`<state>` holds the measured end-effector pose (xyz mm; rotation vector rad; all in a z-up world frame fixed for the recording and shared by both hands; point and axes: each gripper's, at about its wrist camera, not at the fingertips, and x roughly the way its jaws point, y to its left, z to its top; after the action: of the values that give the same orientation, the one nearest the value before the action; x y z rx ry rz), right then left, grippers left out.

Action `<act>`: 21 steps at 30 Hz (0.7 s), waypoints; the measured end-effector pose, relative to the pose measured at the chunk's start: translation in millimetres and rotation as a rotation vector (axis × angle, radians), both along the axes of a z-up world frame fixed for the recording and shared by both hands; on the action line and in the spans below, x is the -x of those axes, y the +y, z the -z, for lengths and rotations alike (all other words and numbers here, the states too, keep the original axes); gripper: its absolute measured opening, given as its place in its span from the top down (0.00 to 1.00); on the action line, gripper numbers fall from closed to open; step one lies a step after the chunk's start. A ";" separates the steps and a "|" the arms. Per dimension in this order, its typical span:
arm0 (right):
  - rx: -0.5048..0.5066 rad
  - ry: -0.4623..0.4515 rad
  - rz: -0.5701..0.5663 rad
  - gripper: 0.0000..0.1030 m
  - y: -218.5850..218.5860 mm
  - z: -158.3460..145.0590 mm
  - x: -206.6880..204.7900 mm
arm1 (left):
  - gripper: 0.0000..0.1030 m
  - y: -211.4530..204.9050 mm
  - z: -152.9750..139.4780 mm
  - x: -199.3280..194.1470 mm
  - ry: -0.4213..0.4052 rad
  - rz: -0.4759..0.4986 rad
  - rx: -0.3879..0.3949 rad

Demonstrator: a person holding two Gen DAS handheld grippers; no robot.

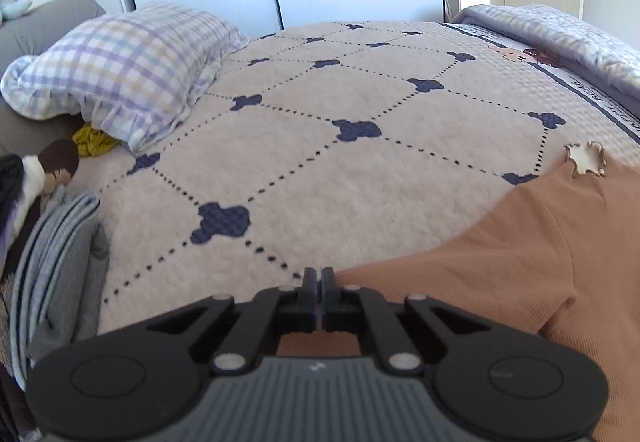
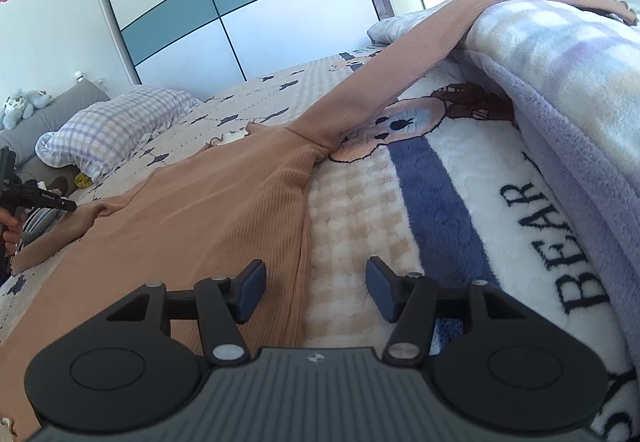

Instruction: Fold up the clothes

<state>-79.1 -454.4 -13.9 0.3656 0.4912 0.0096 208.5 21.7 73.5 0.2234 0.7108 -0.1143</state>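
Tan top (image 2: 208,201) spread mostly flat on bedspread (image 1: 320,169), one sleeve (image 2: 384,73) trailing up over plaid blanket (image 2: 560,73) at bed's edge, frilled collar (image 1: 586,159) toward far side; no fold made yet by the look of it, so nearly all of the task left. Left gripper (image 1: 321,276) pressed together at top's near edge, apparently pinching fabric though the bite itself is hidden; right gripper (image 2: 316,290) spread wide, empty, straddling top's side seam. Folded grey clothes (image 1: 60,262) stacked at left, pillow (image 1: 128,61) beyond.

Brown top (image 1: 520,262) cut by frame edge
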 end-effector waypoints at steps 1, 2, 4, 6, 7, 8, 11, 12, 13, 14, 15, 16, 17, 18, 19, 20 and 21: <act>-0.006 -0.002 0.000 0.43 -0.5 0.1 0.2 | 0.98 -1.5 -1.0 -0.8 -0.006 0.000 -0.010; -0.010 -0.003 0.000 0.43 -1.6 0.4 0.6 | 0.98 -2.9 -2.0 -2.8 -0.015 -0.005 -0.022; -0.014 -0.004 0.000 0.43 -3.9 1.0 1.6 | 0.98 -4.0 -3.7 -9.5 -0.035 -0.030 -0.039; -0.011 -0.004 0.000 0.43 -3.8 0.7 1.8 | 1.00 -5.8 -4.2 -17.6 -0.072 -0.085 -0.066; -0.011 -0.004 0.000 0.43 -3.8 0.6 1.8 | 1.00 -7.6 -3.5 -21.4 -0.099 -0.120 -0.091; -0.010 -0.004 0.000 0.43 -3.5 0.5 1.9 | 1.00 -9.3 1.1 -26.4 -0.113 -0.152 -0.129; -0.008 -0.005 0.003 0.43 -3.7 0.5 1.9 | 1.00 -4.3 16.4 -34.3 -0.055 -0.234 -0.112; -0.006 -0.005 0.003 0.43 -3.6 0.5 1.7 | 1.00 1.2 16.1 -30.0 -0.047 -0.254 -0.062; -0.004 -0.004 0.004 0.43 -3.3 0.4 1.5 | 0.99 8.2 13.2 -21.1 -0.052 -0.264 0.003; -0.003 -0.004 0.004 0.43 -3.1 0.1 1.2 | 0.97 16.2 8.8 -7.0 -0.061 -0.268 0.060; -0.009 -0.006 0.004 0.43 -3.9 0.3 1.3 | 0.95 22.2 4.2 8.4 -0.072 -0.273 0.088; -0.019 -0.009 0.004 0.43 -5.4 0.7 1.6 | 0.95 29.6 1.1 25.8 -0.080 -0.291 0.103; -0.029 -0.011 0.003 0.43 -6.9 1.2 1.9 | 0.94 37.2 -1.8 43.5 -0.089 -0.311 0.117; -0.037 -0.013 0.003 0.43 -8.1 1.6 2.1 | 0.90 44.9 -4.8 61.1 -0.097 -0.331 0.131; -0.043 -0.015 0.004 0.43 -9.0 1.8 2.1 | 0.86 56.0 -4.8 78.7 -0.083 -0.366 0.150; -0.046 -0.016 0.004 0.43 -9.2 1.7 2.2 | 0.85 70.1 -3.0 94.1 -0.068 -0.411 0.178; -0.044 -0.015 0.005 0.43 -8.7 1.4 2.3 | 0.83 83.6 -0.8 105.7 -0.056 -0.460 0.201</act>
<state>-81.4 -463.0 -15.3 0.4098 0.4754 0.0189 102.7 105.2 74.2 -0.1315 0.6742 0.2582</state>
